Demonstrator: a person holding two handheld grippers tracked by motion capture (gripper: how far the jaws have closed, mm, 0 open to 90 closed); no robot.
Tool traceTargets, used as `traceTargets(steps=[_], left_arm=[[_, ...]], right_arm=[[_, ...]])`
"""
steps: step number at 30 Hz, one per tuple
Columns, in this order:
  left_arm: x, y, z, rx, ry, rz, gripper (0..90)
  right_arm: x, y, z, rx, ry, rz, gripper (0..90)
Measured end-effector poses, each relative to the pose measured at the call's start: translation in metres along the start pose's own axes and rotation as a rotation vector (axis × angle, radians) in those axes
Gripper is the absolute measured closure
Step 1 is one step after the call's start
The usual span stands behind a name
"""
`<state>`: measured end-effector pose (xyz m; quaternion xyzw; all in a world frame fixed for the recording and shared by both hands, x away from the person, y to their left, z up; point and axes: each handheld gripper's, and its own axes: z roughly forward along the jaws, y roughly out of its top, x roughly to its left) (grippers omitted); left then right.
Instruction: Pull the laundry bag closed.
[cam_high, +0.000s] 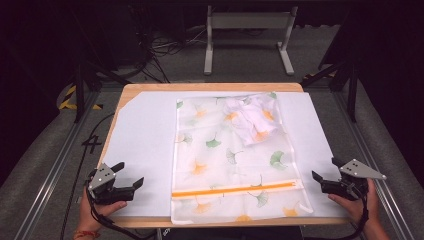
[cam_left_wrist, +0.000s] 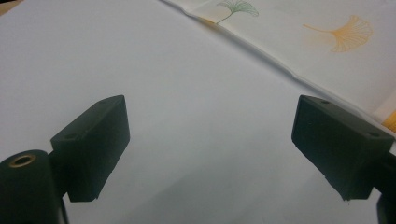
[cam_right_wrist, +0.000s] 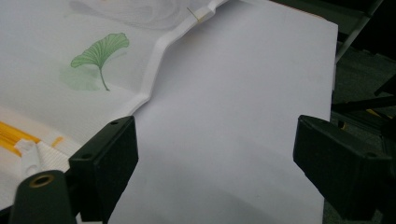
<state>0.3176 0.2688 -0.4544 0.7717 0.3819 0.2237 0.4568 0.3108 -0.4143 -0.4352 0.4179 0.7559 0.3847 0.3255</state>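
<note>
Basically, the thin leaf-print bag (cam_high: 235, 160), lying flat mid-table with a white garment (cam_high: 252, 120) inside near its far end, is risking bunching or sliding on the white sheet (cam_high: 145, 145) if 1 jaw is dragging its edge. Both hands are resting at the near corners, left gripper (cam_high: 125, 175) and right gripper (cam_high: 325, 172) both gaping wide, holding nothing, pointing inward toward the bag.

The left gripper (cam_left_wrist: 205, 149) is held wide open over a white sheet (cam_left_wrist: 177, 93); leaf-printed fabric (cam_left_wrist: 303, 42) is seen ahead, right.
</note>
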Motion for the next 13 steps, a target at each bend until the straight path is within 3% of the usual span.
traceTargets(steps=[13], left_arm=[[-0.0013,0.0020,0.0024,0.007,0.002,0.012,12.3]], right_arm=[[0.0010,-0.0004,0.0008,0.007,-0.015,-0.010,14.0]])
